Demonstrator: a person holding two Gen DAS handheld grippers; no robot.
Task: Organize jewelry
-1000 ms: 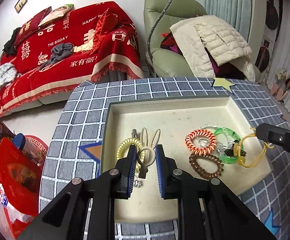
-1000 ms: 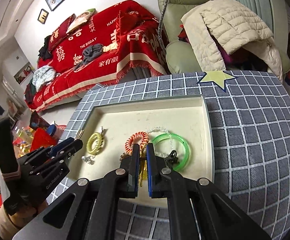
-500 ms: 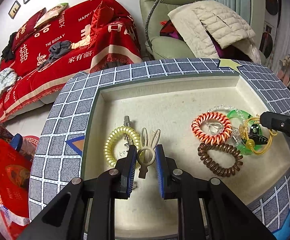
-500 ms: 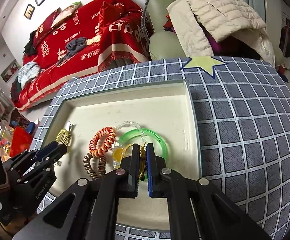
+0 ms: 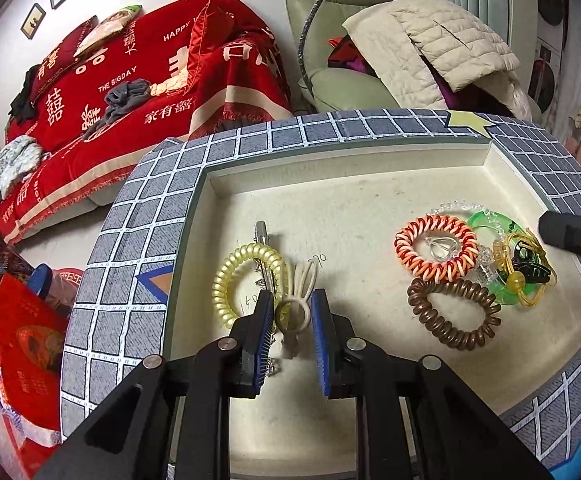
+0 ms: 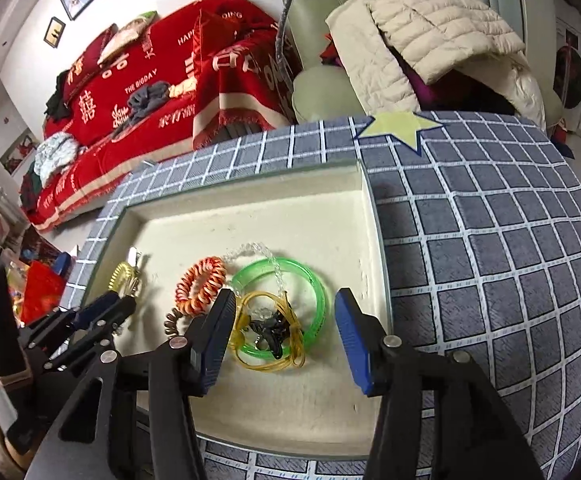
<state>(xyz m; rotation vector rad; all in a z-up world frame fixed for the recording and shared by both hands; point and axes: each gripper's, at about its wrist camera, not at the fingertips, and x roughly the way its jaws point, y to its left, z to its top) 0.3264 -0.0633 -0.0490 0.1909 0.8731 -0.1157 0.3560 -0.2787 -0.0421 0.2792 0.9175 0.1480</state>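
Left gripper (image 5: 290, 316) is pinching the cream bunny-ear hair tie (image 5: 296, 304) just above the tray (image 5: 330, 184) floor; right gripper (image 6: 284, 336) is opening, pads clear of the green bangle (image 6: 318, 300) and yellow loop (image 6: 266, 364) lying between them.

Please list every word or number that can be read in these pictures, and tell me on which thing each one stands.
"THE BIGDAY": red blanket.
"HAPPY": same blanket, the rest hidden by a fold.
Large Chinese characters on the blanket: visible, not transcribed here.
Handwritten pen marks on the tray floor: too faint to read.
Print on the red bag: too blurred.
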